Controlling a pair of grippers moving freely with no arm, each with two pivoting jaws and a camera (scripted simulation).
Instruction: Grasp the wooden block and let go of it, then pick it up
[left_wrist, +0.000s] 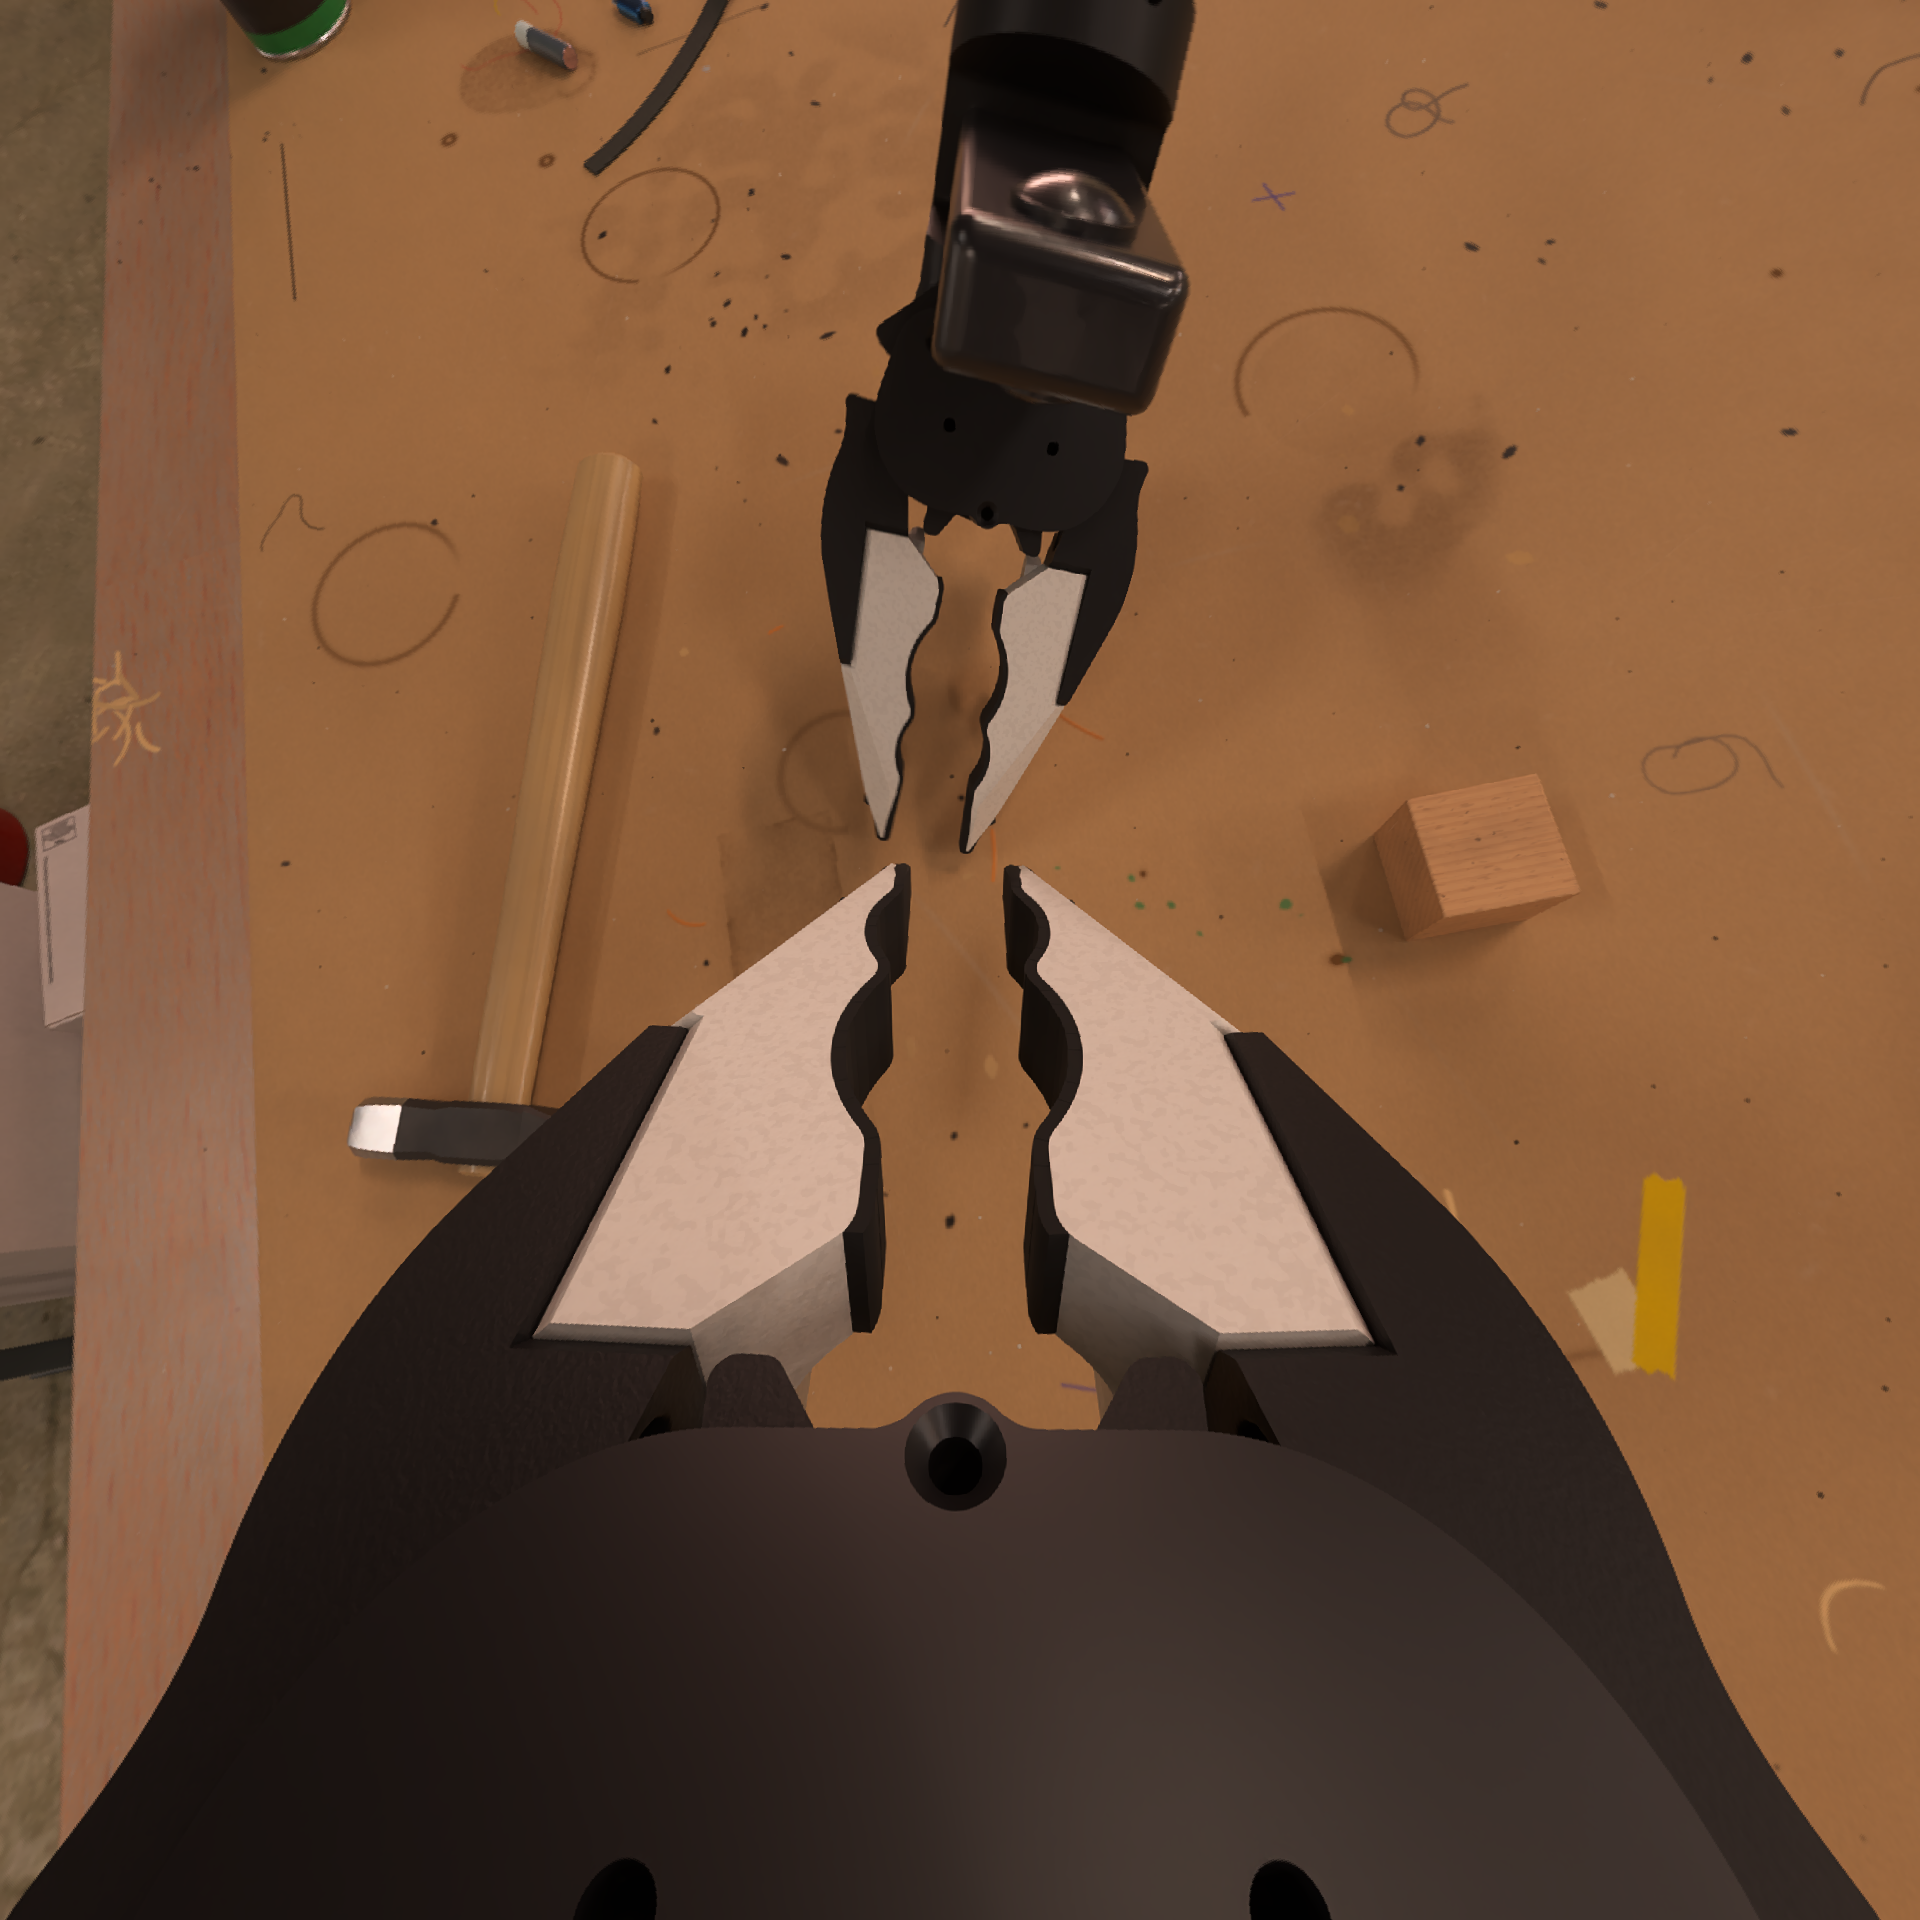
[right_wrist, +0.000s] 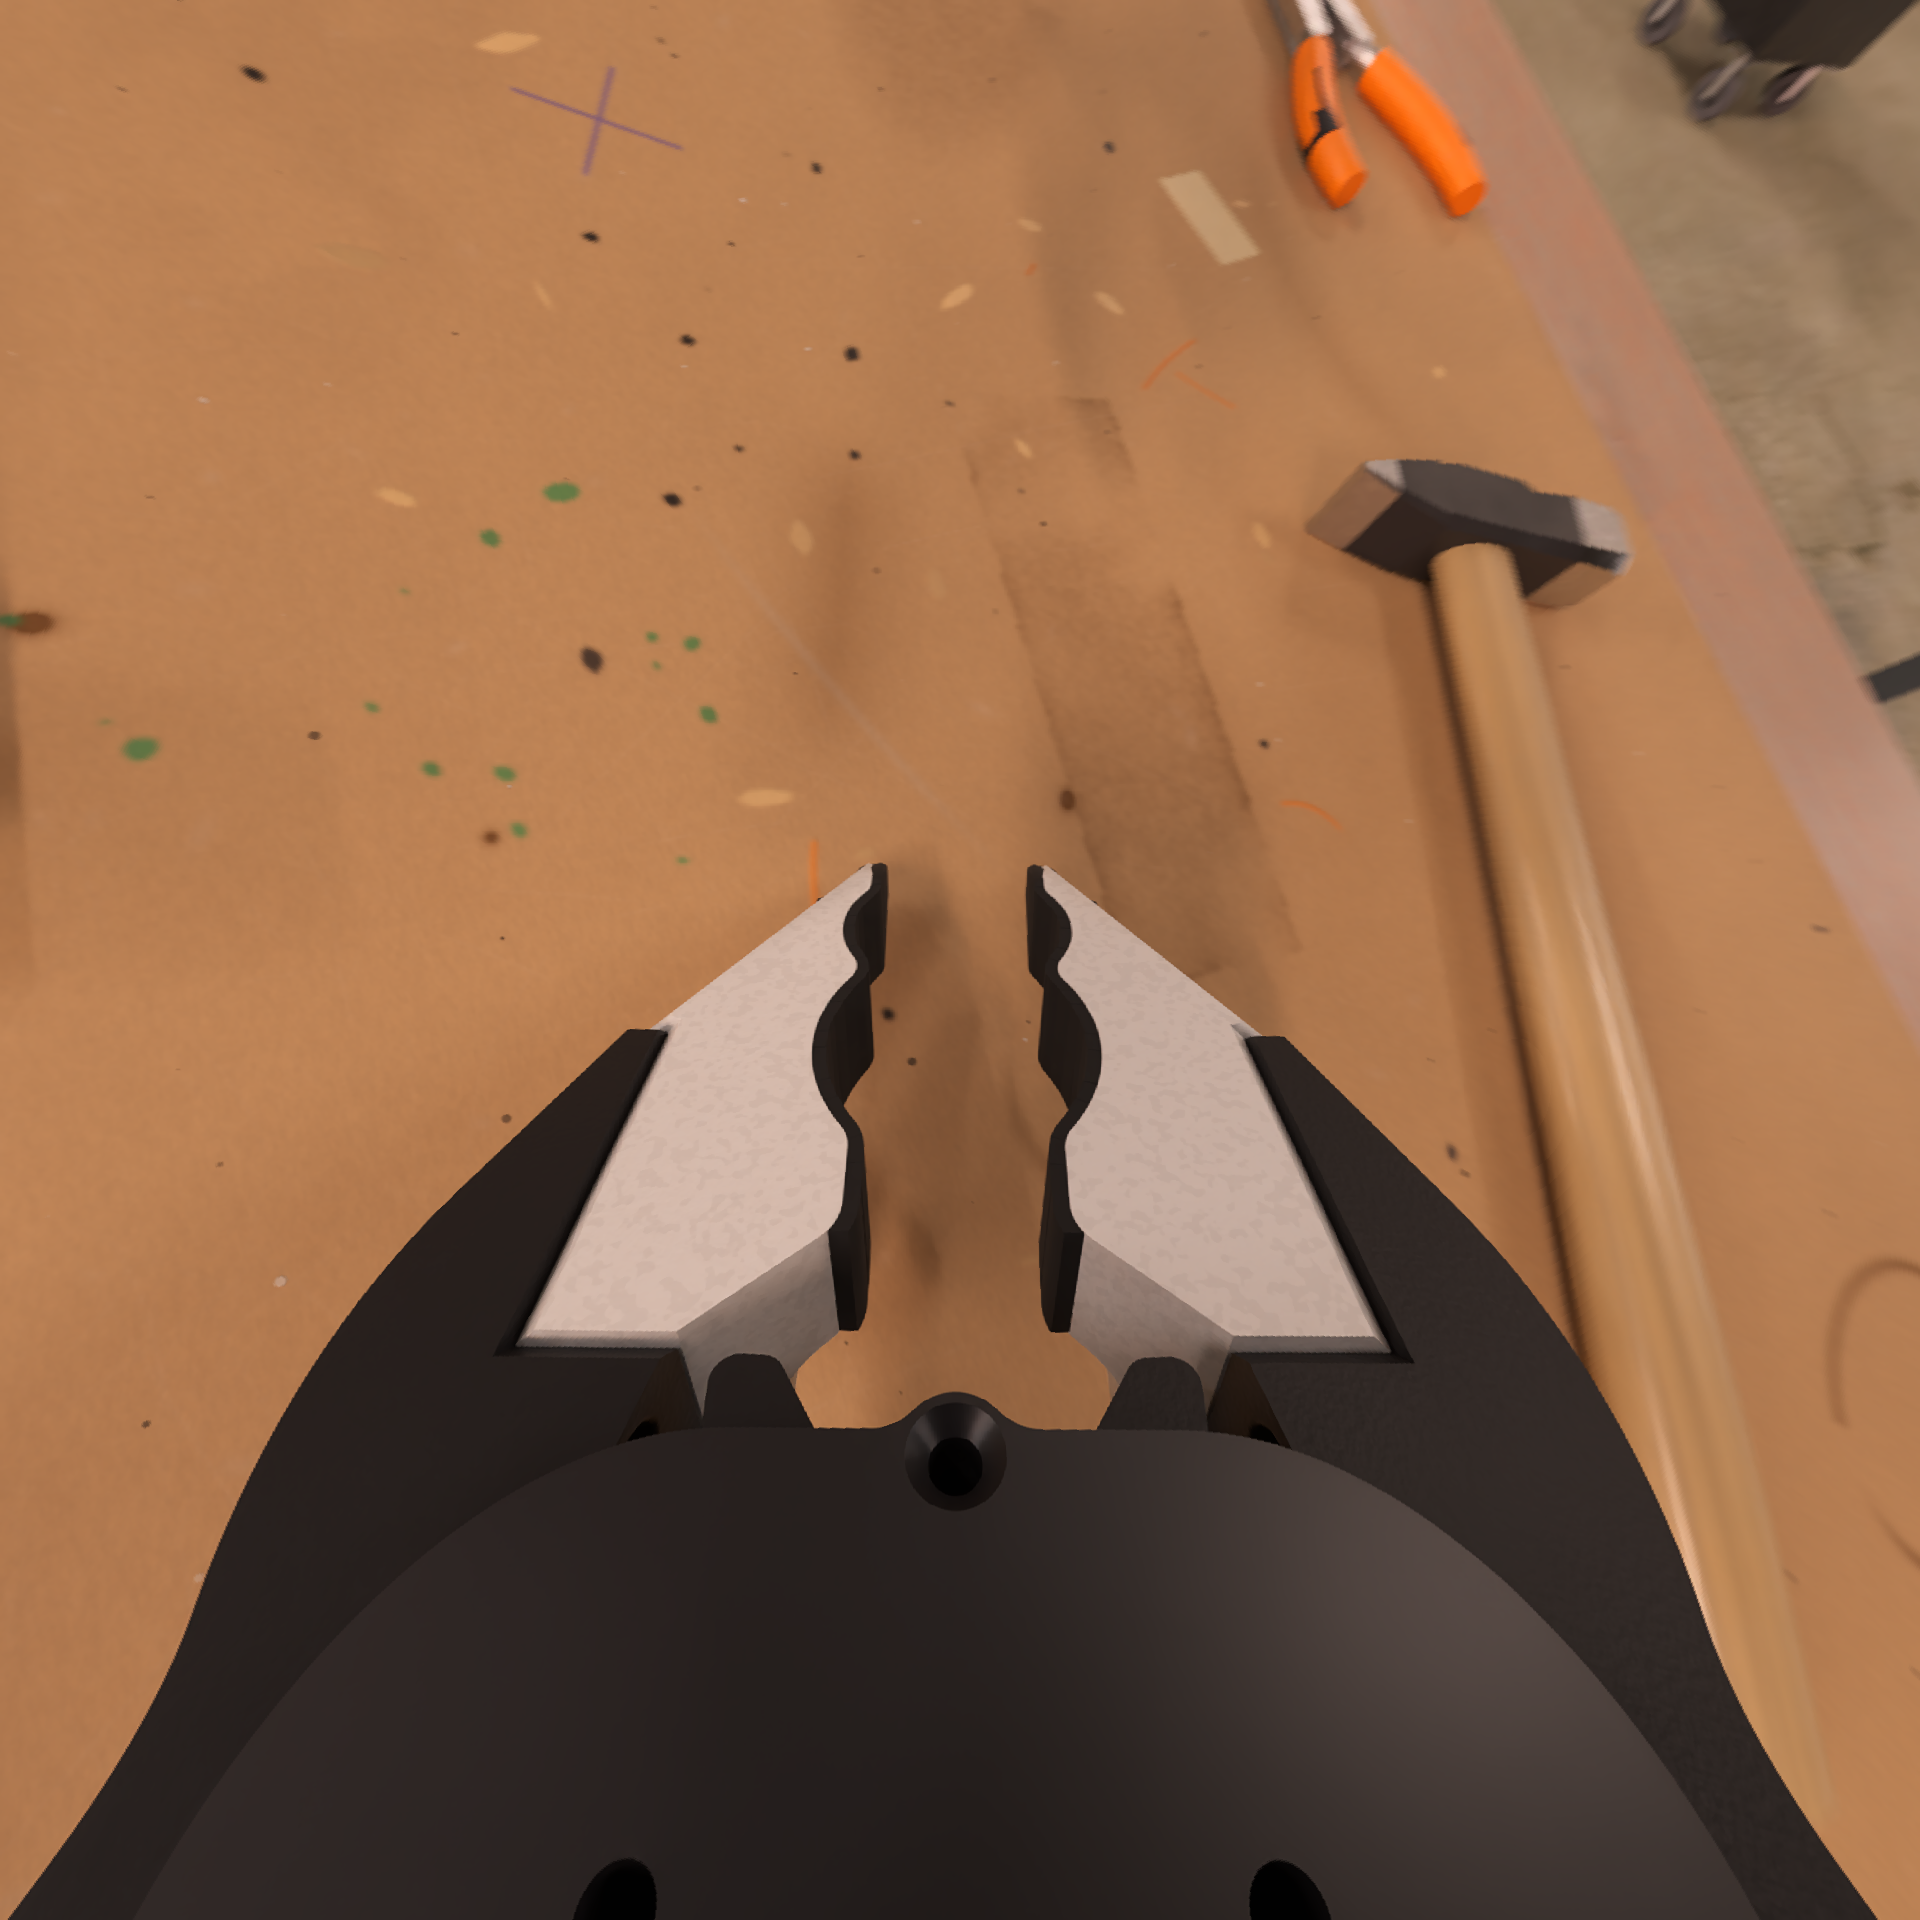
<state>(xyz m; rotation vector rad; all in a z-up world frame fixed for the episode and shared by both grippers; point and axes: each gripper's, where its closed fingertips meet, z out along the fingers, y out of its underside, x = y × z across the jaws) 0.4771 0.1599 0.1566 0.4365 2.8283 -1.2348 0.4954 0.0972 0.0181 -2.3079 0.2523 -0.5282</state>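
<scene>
A paint-flecked brown surface (left_wrist: 1558, 520) stretches beneath us. Our left gripper (left_wrist: 956, 873) and right gripper (right_wrist: 956, 871) face each other tip to tip above it, both with jaws parted and nothing between them. The wooden block (left_wrist: 1475, 854) sits on the surface off to one side of both, untouched. A hammer (left_wrist: 551, 790) lies on the opposite side, and orange-handled pliers (right_wrist: 1382, 125) lie farther off.

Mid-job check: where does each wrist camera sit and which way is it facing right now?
Left wrist view: on the left gripper, angled down at the workbench; shows the right gripper facing it and the wooden block.
Right wrist view: on the right gripper, over bare bench; no block visible.
Shared: the hammer.
</scene>
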